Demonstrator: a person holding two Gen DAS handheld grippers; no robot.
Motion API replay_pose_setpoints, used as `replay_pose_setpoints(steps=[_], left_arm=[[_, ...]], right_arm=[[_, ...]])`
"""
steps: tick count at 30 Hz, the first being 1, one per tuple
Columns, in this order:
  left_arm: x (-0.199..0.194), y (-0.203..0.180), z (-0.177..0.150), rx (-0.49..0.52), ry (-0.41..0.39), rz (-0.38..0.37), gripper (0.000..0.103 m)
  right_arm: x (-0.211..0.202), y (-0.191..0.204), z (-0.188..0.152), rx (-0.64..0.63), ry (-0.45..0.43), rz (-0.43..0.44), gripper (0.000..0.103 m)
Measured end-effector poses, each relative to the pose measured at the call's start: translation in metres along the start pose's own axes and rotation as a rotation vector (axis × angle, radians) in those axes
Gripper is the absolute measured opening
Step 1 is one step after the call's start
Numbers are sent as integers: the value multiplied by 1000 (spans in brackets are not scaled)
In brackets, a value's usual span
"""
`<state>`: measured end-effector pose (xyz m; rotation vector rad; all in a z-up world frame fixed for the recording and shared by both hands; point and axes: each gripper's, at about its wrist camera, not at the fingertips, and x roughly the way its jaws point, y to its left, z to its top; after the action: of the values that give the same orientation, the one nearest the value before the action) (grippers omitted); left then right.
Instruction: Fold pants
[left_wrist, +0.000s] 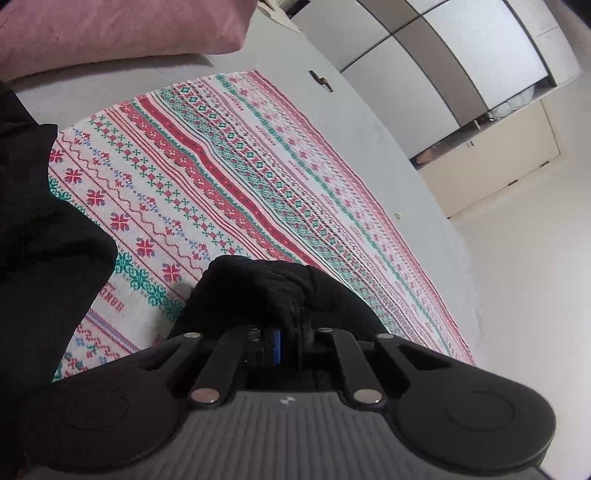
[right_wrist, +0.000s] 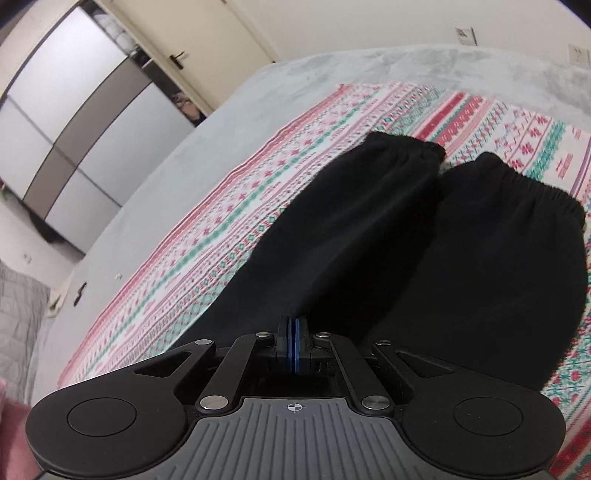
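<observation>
Black fleece fills the nearest part of both wrist views: the pants (right_wrist: 424, 236) lie on a patterned blanket (right_wrist: 221, 236) spread over a grey bed (right_wrist: 155, 177). In the left wrist view, the left gripper (left_wrist: 288, 332) has its jaws clamped on a bunched fold of the black pants (left_wrist: 266, 288), the cloth humped up just ahead of the blue pads; more of the same dark cloth hangs along the left edge of that view. In the right wrist view, the right gripper (right_wrist: 294, 332) has its jaws pressed fully together, blue pad against blue pad, with no cloth between them; it sits over the upper part of the pants where the two legs meet. From there the two legs run away from the camera side by side, touching along much of their length, each ending in a gathered elastic cuff (right_wrist: 410, 146) lying flat on the blanket. The blanket is white with bands of red, green and blue cross-stitch motifs, and it reaches well past the cuffs. Farther off in the left view, a pink pillow (left_wrist: 122, 29) rests at the bed's far end, and a small dark clip-like object (left_wrist: 320, 79) lies on the grey sheet near the bed edge. Beyond the bed stand a wardrobe with grey and white panels (right_wrist: 74, 122) and a cream door (right_wrist: 207, 44).
</observation>
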<state>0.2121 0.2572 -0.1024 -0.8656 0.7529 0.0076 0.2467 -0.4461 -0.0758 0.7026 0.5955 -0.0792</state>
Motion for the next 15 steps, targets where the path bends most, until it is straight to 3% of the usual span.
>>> replay_pose_setpoints(steps=[2, 5, 7, 8, 9, 10, 11, 15], left_arm=[[0, 0, -4, 18, 7, 0, 27], [4, 8, -6, -7, 57, -31, 30], [1, 16, -4, -67, 72, -72, 39], [-4, 18, -4, -83, 67, -93, 42], [-10, 19, -4, -90, 60, -108, 52], [-15, 18, -6, -88, 55, -111, 64], [-19, 18, -9, -83, 58, -103, 69], [-25, 15, -27, -99, 62, -115, 76]], right_arm=[[0, -5, 0, -1, 12, 5, 2], [10, -16, 2, 17, 45, -3, 11], [16, -26, 6, 66, 35, -65, 26], [17, -34, 9, 101, 26, -87, 41], [18, -39, 11, 128, 18, -94, 56], [18, -45, 13, 156, 12, -98, 58], [18, -49, 14, 175, 11, -103, 57], [14, -63, 16, 268, -13, -115, 57]])
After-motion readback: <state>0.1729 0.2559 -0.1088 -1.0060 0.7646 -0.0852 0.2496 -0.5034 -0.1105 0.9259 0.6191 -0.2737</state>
